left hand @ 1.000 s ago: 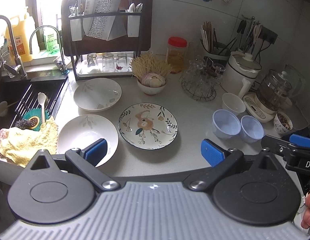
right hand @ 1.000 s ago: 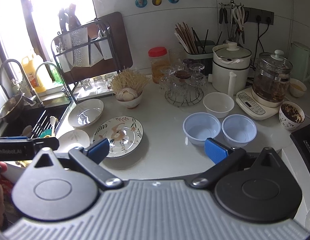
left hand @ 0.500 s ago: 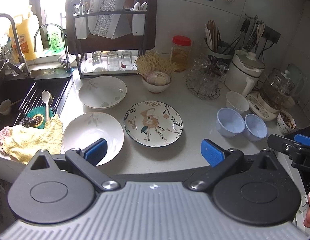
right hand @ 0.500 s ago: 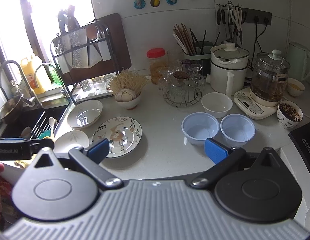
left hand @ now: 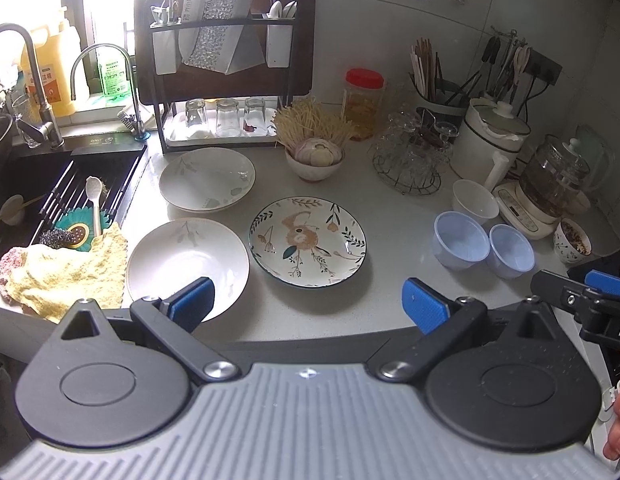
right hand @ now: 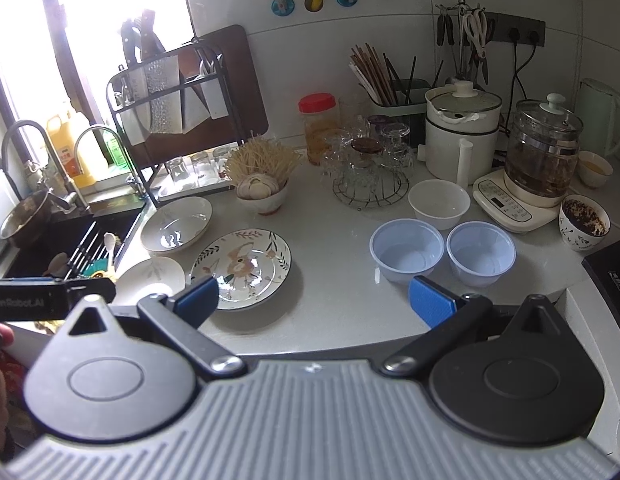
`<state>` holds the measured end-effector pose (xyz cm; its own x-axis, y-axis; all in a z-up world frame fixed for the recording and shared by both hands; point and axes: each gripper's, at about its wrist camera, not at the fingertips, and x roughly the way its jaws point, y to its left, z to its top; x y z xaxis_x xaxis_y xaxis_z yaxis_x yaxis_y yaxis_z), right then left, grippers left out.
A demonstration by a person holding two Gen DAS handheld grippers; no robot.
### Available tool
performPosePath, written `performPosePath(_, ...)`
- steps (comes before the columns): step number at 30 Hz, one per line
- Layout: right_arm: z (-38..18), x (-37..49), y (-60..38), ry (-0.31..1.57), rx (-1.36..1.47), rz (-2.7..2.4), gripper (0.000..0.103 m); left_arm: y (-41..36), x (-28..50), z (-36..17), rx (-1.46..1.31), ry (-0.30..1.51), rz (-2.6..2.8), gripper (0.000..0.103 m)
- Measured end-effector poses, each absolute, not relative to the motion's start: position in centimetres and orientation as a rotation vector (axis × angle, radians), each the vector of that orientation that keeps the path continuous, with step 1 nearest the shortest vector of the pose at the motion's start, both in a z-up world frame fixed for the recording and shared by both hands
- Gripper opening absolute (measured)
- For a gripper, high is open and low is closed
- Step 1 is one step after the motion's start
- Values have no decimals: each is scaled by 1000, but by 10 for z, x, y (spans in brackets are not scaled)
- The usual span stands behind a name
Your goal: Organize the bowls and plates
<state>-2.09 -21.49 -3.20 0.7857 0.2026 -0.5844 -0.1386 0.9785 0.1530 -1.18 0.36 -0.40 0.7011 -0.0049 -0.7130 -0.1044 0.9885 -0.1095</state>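
A flowered plate [left hand: 307,240] [right hand: 241,266] lies mid-counter. Two white leaf-print shallow bowls sit left of it: a near one [left hand: 187,262] [right hand: 151,276] and a far one [left hand: 207,179] [right hand: 176,224]. Two pale blue plastic bowls [left hand: 462,240] [left hand: 511,250] [right hand: 406,249] [right hand: 480,252] and a small white bowl [left hand: 475,201] [right hand: 438,202] stand on the right. My left gripper [left hand: 307,306] is open and empty at the counter's front edge, its left pad over the near bowl's rim. My right gripper [right hand: 314,300] is open and empty, in front of the blue bowls.
A sink [left hand: 49,196] with a yellow cloth [left hand: 65,272] is at the left. A black dish rack [left hand: 225,76] with glasses, a garlic bowl [left hand: 314,160], a wire glass holder [left hand: 408,164], a rice cooker [left hand: 490,144] and a glass kettle [left hand: 554,188] line the back.
Both grippers have stayed open. The left wrist view has shifted so the plates and bowls sit a little further right and lower; the right wrist view is nearly unchanged.
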Motion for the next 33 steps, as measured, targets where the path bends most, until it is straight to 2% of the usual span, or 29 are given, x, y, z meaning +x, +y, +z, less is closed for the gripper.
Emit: performPosePath(33,-32,-29,-252,613,129,203,103,-21,-28,-7,-192,807,103,101)
